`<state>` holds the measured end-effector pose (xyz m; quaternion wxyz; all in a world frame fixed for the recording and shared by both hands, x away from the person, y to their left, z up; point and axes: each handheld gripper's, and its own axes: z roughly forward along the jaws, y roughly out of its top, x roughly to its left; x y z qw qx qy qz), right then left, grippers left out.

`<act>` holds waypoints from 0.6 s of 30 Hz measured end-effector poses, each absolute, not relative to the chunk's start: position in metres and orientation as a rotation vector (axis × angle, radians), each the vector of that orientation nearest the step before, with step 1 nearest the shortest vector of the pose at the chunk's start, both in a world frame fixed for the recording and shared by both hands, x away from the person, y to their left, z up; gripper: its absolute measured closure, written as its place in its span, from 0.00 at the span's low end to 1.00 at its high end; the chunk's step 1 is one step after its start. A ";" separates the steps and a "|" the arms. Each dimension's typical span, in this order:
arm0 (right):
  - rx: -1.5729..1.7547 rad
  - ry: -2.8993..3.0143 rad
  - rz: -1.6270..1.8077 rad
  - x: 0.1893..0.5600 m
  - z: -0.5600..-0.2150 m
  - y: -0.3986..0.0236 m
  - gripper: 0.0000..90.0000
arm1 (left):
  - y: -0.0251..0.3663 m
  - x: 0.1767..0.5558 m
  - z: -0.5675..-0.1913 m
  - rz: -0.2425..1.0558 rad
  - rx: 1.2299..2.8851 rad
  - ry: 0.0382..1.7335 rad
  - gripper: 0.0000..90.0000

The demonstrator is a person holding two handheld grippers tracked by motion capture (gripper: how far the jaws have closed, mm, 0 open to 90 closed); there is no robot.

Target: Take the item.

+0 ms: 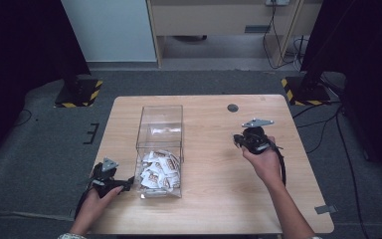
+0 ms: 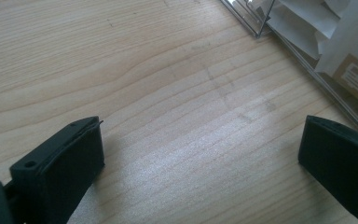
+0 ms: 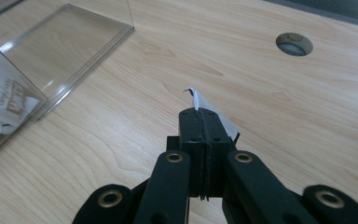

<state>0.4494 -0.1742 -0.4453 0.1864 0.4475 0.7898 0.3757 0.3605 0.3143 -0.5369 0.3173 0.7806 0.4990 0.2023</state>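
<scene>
- Right gripper [image 3: 200, 114]: jaws clenched on a white packet [image 3: 214, 112]; its edge sticks out past the tips, over bare wood, right of the clear box [image 1: 160, 130].
- In the high view the right gripper [image 1: 238, 141] is held above the right half of the table [image 1: 219, 209], well apart from the box.
- Left gripper [image 1: 129, 182]: jaws released, spread wide with nothing between them, low over the table at the near left corner, just beside the box's left wall.
- More packets [image 1: 159, 172] are heaped in the near end of the box; its far end is bare.
- Round hole [image 1: 233, 107] in the tabletop toward the far edge.
</scene>
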 end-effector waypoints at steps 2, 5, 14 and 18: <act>1.274 2.233 1.041 0.454 -0.453 -0.172 1.00 | 0.314 0.361 -0.537 0.532 2.054 1.313 0.00; 1.287 2.239 1.028 0.460 -0.459 -0.171 1.00 | 0.314 0.361 -0.537 0.533 2.055 1.312 0.00; 1.302 2.262 0.987 0.467 -0.471 -0.168 0.99 | 0.314 0.361 -0.537 0.533 2.055 1.313 0.00; 1.319 2.265 0.980 0.468 -0.480 -0.166 0.99 | 0.314 0.361 -0.537 0.532 2.054 1.314 0.00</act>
